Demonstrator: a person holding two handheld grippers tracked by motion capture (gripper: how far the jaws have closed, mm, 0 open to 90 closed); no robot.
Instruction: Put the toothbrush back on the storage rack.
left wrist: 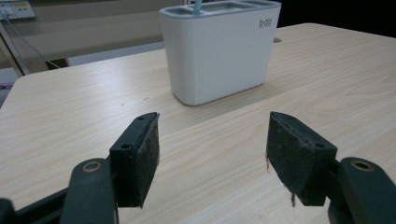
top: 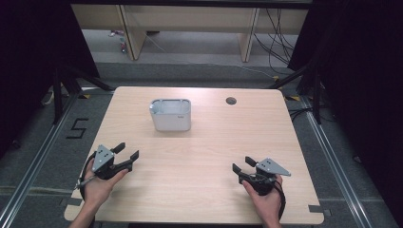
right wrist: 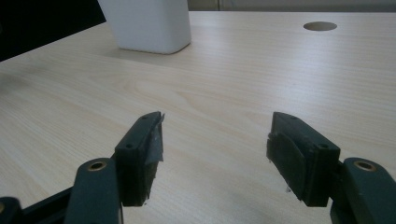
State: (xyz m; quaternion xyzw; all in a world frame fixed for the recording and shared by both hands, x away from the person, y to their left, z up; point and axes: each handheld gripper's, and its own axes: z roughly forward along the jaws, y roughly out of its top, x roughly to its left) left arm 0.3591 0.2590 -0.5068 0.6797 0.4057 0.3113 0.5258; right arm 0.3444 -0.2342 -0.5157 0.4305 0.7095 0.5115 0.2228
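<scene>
Tabletop (top: 199,156) of pale wood grain, seen from the high view, carrying a white rounded-rectangular plastic holder with divided compartments (top: 170,115) at the far middle, a little left of centre. Long axis of that holder running left to right. Left claw (top: 127,150) at the near left, spread wide and empty, aimed far and slightly right, straight toward the holder. Right claw (top: 243,164) at the near right, likewise spread wide and empty, aimed far and left. Both well apart from the holder, the left one judged nearer and so the likelier to reach first. Small round cable hole (top: 231,100) at the far right of the holder.

Left gripper view: holder (left wrist: 219,51) dead ahead beyond the parted black pads (left wrist: 145,154), nothing between them but bare wood. Thin light-blue stem (left wrist: 197,6) rising from one compartment, cut off at the top edge, too little showing to name it.

Right gripper view: holder (right wrist: 147,23) at the far left, upper part cropped away, contents hidden. Pads (right wrist: 287,158) wide apart, gripping nothing. Cable hole (right wrist: 320,26) far right.
</scene>
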